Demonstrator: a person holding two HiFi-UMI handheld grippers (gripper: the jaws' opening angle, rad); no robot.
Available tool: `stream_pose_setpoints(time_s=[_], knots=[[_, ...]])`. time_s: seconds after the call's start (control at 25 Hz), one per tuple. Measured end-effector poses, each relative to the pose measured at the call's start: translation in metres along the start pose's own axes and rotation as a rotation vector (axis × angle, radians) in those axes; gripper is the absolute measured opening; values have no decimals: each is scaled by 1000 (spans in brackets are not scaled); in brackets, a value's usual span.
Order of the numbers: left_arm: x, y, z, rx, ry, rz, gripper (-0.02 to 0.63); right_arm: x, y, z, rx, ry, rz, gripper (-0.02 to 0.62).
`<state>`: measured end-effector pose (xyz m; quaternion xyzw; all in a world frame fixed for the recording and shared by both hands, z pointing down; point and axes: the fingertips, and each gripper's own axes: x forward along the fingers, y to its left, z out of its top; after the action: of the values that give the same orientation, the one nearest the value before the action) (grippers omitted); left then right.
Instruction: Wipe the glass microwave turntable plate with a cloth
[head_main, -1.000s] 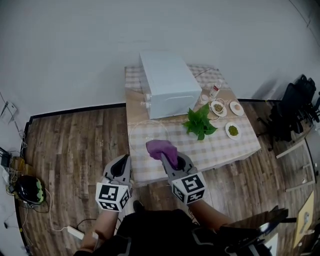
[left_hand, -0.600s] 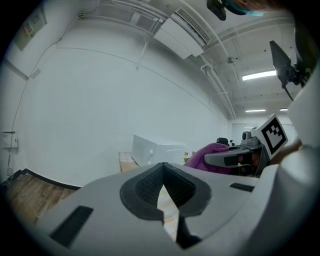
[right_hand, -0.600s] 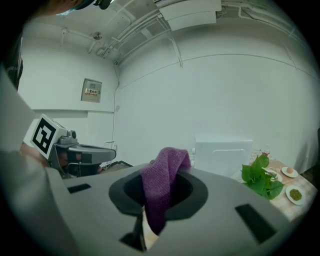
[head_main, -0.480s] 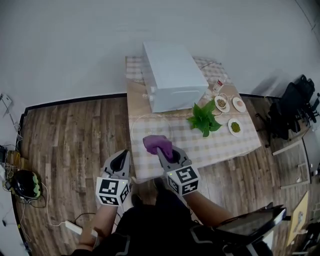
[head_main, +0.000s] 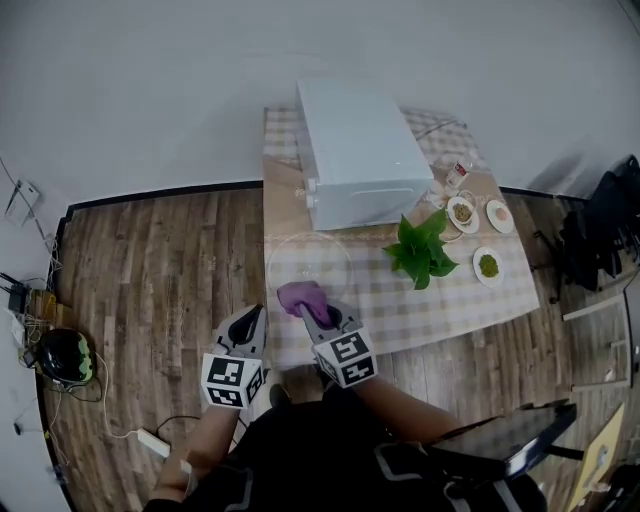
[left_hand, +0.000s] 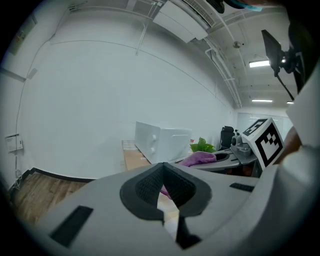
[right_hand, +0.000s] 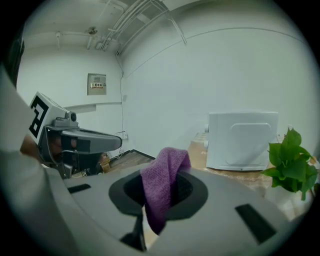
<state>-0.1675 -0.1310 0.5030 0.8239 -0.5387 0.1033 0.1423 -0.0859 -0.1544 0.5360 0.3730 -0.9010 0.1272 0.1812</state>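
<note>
Glass turntable plate looks stiff, slick and breakable; best steadied by its rim. Right claw pinches the soft purple cloth; left claw is pressed together, empty.

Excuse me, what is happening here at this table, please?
A person stands at a checked table with a gripper in each hand. The right gripper holds a purple cloth clamped in its jaws, by the near rim of the glass turntable plate. The plate lies flat in front of the white microwave. I cannot tell whether the cloth touches the glass. The left gripper is shut and empty, beside the table's near corner.
</note>
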Motion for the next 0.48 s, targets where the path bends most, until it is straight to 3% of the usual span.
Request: stream_pose_setpoints(time_s=[0.48], knots=[[33, 4, -51, -9, 135, 26, 8, 58, 4, -66, -15, 142, 92, 55]])
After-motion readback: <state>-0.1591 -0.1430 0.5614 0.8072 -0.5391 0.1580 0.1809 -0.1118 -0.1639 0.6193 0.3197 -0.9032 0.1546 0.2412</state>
